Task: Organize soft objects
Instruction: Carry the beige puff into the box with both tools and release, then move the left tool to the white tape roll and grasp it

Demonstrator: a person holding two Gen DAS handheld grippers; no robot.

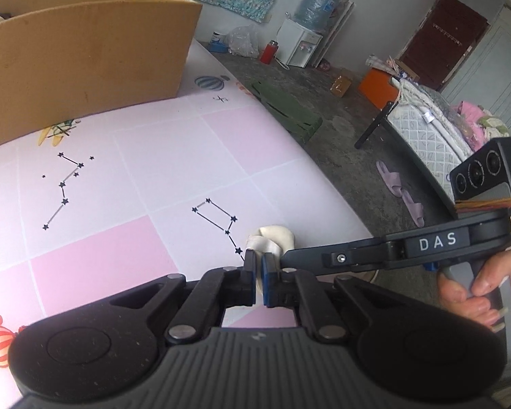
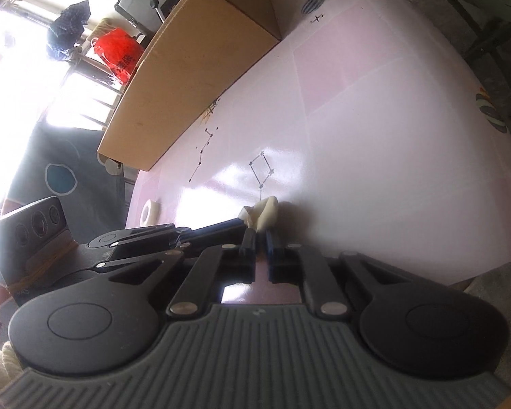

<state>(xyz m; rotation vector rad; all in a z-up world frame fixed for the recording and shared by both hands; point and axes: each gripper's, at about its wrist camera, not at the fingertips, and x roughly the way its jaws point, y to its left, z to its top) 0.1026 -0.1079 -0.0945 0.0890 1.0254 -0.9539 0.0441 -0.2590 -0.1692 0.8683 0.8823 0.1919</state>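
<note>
Both claws clamped together on 1 small cream-white soft lump of cloth or foam [image 1: 272, 238], lying near the front edge of the bench [image 1: 153, 156], just past the printed star pattern. Left claw [image 1: 259, 266] closed on the near side of the lump, blue-lined pads pinching a thin white fold between them. Right claw [image 2: 261, 238] closed on it too, entering the left view from the right as a long black finger marked DAS, held by a hand [image 1: 483, 289] wrapped round the grey trigger grip.

Probably gripped from 2 sides so that a limp, crumpled thing can be pulled straight or folded before storing; a single pinch would likely leave it dangling. Lump still resting on the bench, not lifted.

Large open brown cardboard box [image 1: 85, 51] standing at the far side of the bench, well apart from the lump: likely the destination, placed within reach of both arms. Contents mostly hidden; only a pale rounded shape visible at its left rim.

Bench cover glossy and smooth, pink and white squares with printed constellations, striped balloons and a small plane, strong glare in the right view. Lump matte, rolled, with rounded folds; soft enough to squash under the pads. Box walls stiff, flat, slightly scuffed. Small white ring-shaped object [image 2: 150, 212] at the bench's left edge in the right view, apart from everything.
</note>
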